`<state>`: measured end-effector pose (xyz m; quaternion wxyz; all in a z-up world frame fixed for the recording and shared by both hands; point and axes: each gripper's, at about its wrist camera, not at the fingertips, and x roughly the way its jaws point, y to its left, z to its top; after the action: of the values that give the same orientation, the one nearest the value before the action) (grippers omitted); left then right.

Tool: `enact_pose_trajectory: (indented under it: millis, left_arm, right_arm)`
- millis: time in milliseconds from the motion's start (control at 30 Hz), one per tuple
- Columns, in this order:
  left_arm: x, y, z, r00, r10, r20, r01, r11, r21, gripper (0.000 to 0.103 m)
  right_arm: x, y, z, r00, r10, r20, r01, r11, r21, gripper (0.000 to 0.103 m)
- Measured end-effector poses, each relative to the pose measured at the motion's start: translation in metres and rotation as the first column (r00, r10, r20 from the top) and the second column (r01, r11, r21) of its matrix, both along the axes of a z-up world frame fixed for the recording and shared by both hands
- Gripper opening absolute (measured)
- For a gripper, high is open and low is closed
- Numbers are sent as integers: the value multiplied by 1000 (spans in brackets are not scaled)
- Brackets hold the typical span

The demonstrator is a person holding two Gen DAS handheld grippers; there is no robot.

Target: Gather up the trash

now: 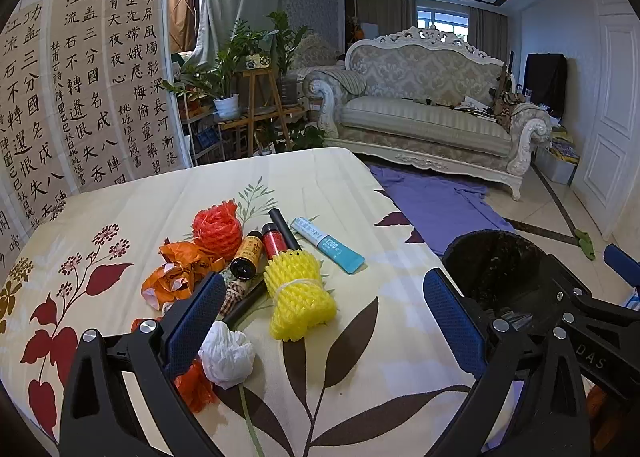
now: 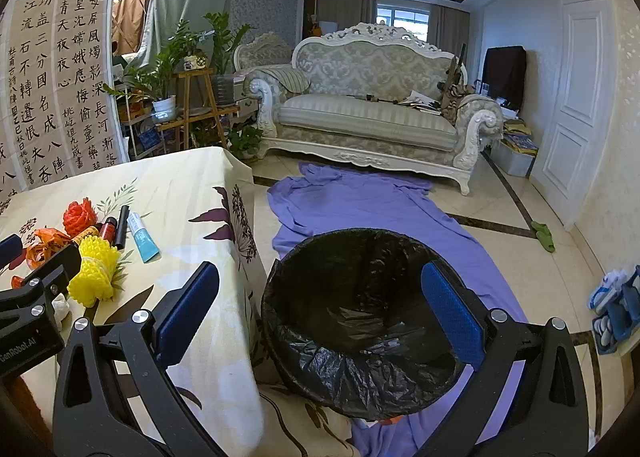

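Trash lies on the floral tablecloth (image 1: 120, 217): a yellow foam net (image 1: 300, 293), a red foam net (image 1: 218, 233), an orange wrapper (image 1: 176, 273), a white crumpled tissue (image 1: 228, 357), two small bottles (image 1: 260, 253), a black tube (image 1: 285, 229) and a blue-white tube (image 1: 328, 245). My left gripper (image 1: 324, 321) is open and empty, just above the tissue and yellow net. My right gripper (image 2: 320, 317) is open and empty over the black-lined trash bin (image 2: 360, 317), which stands on the floor right of the table. The trash pile also shows in the right wrist view, with the yellow net (image 2: 96, 273).
A purple cloth (image 2: 360, 201) is spread on the floor under the bin. An ornate sofa (image 2: 372, 113) stands at the back, plant stands (image 2: 192, 97) to its left. Calligraphy sheets (image 1: 80, 97) hang behind the table. Slippers (image 2: 616, 309) lie at the right.
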<state>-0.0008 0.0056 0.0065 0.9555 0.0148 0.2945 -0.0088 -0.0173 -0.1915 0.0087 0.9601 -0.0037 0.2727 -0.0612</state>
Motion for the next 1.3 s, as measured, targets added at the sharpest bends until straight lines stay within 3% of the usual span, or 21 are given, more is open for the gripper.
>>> enact_pose_trajectory:
  millis: [1300]
  left_arm:
    - [0, 0, -10, 1000, -3, -14, 3, 1000, 0, 97]
  right_arm:
    - [-4, -6, -3, 1000, -7, -4, 7, 1000, 8, 99]
